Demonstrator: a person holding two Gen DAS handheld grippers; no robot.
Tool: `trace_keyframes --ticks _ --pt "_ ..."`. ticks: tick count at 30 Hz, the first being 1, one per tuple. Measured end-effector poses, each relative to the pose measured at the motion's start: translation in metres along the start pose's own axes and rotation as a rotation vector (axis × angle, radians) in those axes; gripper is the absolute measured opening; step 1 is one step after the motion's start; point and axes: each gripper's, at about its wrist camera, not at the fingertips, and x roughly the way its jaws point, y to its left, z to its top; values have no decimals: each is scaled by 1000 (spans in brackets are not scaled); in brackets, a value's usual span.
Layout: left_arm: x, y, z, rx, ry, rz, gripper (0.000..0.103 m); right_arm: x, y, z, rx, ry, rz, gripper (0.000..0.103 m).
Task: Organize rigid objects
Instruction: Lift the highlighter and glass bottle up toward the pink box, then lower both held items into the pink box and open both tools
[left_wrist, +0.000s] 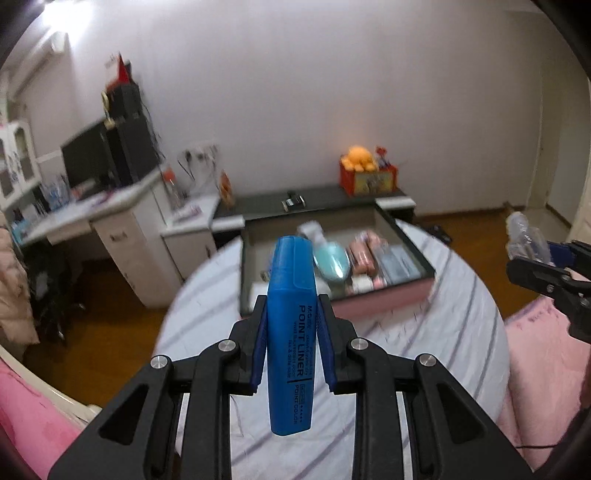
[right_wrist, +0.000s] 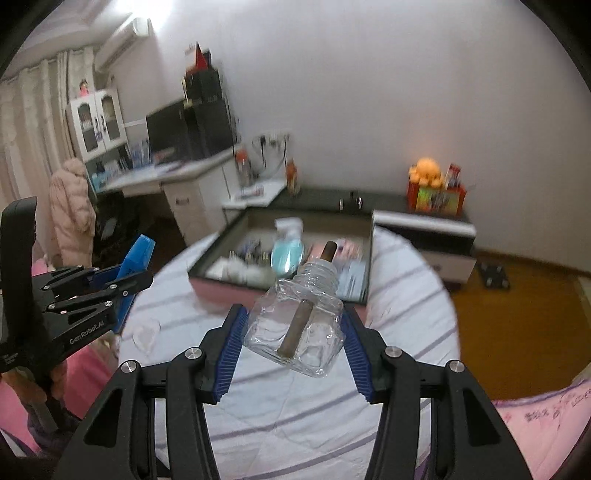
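Note:
My left gripper (left_wrist: 291, 306) is shut on a blue highlighter pen (left_wrist: 290, 332) and holds it upright above the striped white cloth (left_wrist: 424, 332). My right gripper (right_wrist: 293, 314) is shut on a clear glass bottle (right_wrist: 295, 332) with a brown stick inside. Ahead of both lies an open dark drawer tray (left_wrist: 406, 240) with a pink front. It holds a light blue spray bottle (left_wrist: 330, 258), pink items and several small things. The tray also shows in the right wrist view (right_wrist: 218, 240). Each gripper appears at the edge of the other's view: the right gripper (left_wrist: 543, 258), the left gripper (right_wrist: 140, 273).
A white desk (left_wrist: 74, 218) with a monitor stands at the left. A low dark cabinet (left_wrist: 314, 199) behind the tray bears a red box with an orange plush toy (left_wrist: 360, 158). Pink bedding (left_wrist: 535, 350) lies at the right. A small clear piece (right_wrist: 146, 334) lies on the cloth.

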Motion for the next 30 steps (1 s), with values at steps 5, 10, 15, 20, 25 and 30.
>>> trace_keyframes --ticks 5,10,15,20,25,30 --pt "-16 -4 12 11 -58 -20 25 -26 6 11 -27 -80 -3 53" --pt "-22 -9 15 24 -71 -17 25 -37 10 10 -37 -105 7 53" --pt "-24 -12 18 31 -77 -23 25 -40 12 12 -47 -113 1 53" --pt "-17 -11 19 30 -65 -23 25 -37 11 12 -51 -113 7 53" --pt "-4 -8 22 20 -51 -13 25 -27 7 15 -49 -100 8 53" --pt "20 -2 31 16 -26 -4 25 -12 2 24 -49 -88 9 53"
